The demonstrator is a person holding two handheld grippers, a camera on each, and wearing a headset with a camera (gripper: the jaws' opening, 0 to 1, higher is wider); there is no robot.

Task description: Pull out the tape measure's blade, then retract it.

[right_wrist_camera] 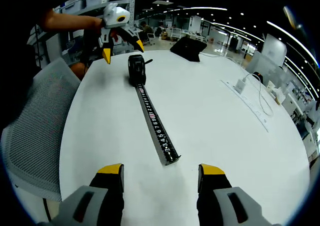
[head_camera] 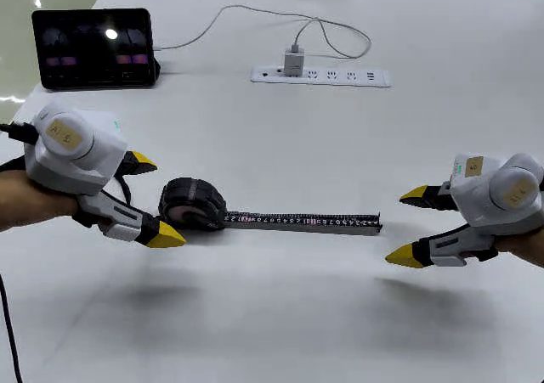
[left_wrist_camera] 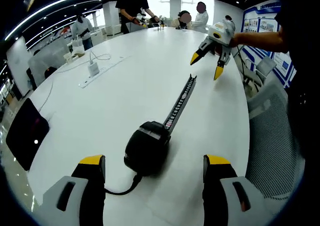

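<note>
Black tape measure (head_camera: pixel 193 203): case on the white table (head_camera: pixel 280 315), just ahead of the left gripper (head_camera: pixel 157 198), centred between its spread jaws, untouched. Its blade (head_camera: pixel 302 222): extended flat, tip just short of the right gripper (head_camera: pixel 408 226), jaws spread, empty.

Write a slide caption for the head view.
Tape measure on a white table, blade pulled out; open left claw beside it, open right claw beyond the blade's tip.

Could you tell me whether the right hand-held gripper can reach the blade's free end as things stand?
Probably yes: the right hand-held gripper is open, facing the blade end, only bare table between.
</note>
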